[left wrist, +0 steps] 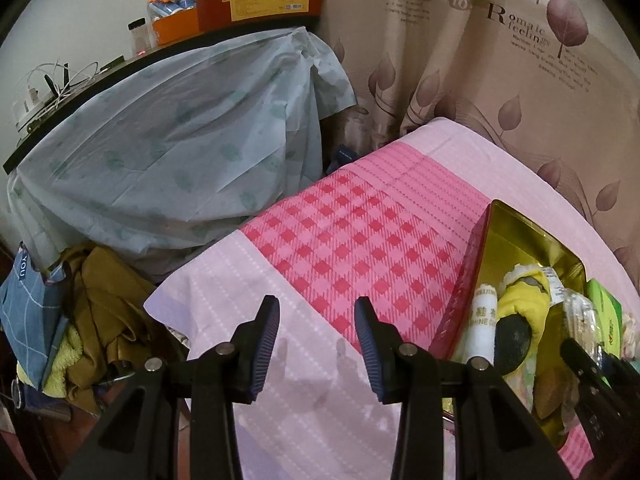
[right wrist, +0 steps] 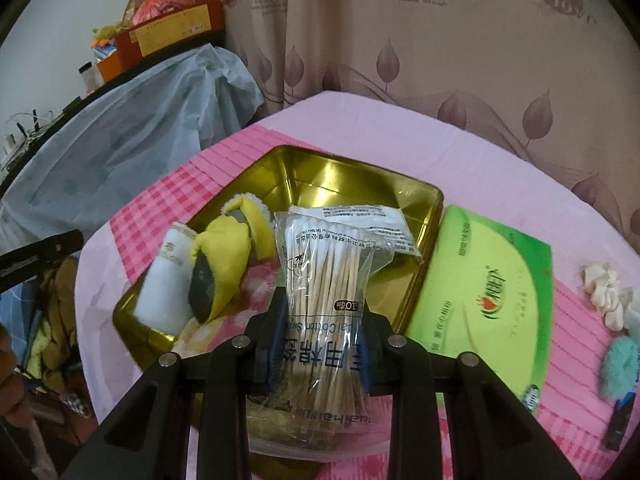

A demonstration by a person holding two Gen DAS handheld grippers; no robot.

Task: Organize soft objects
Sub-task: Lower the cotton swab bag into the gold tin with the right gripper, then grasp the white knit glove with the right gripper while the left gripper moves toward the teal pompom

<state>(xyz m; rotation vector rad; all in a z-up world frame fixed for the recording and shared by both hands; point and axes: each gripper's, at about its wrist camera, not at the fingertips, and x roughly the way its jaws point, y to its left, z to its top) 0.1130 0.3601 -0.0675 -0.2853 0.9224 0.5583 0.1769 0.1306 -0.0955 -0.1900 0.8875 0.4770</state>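
Right claw (right wrist: 320, 344) grips cotton swab bag (right wrist: 326, 280) above gold tin (right wrist: 420, 208).

Lived-in home bedroom, bed under a pink checked sheet (left wrist: 360, 240), leaf-print curtain (left wrist: 500, 60) behind, clothes heaped (left wrist: 104, 320) beside it, dust-sheet-draped furniture (left wrist: 160, 152), cluttered shelf of boxes (left wrist: 260, 0) above

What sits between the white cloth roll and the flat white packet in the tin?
Right wrist view: a yellow plush toy lies between white roll and packet.
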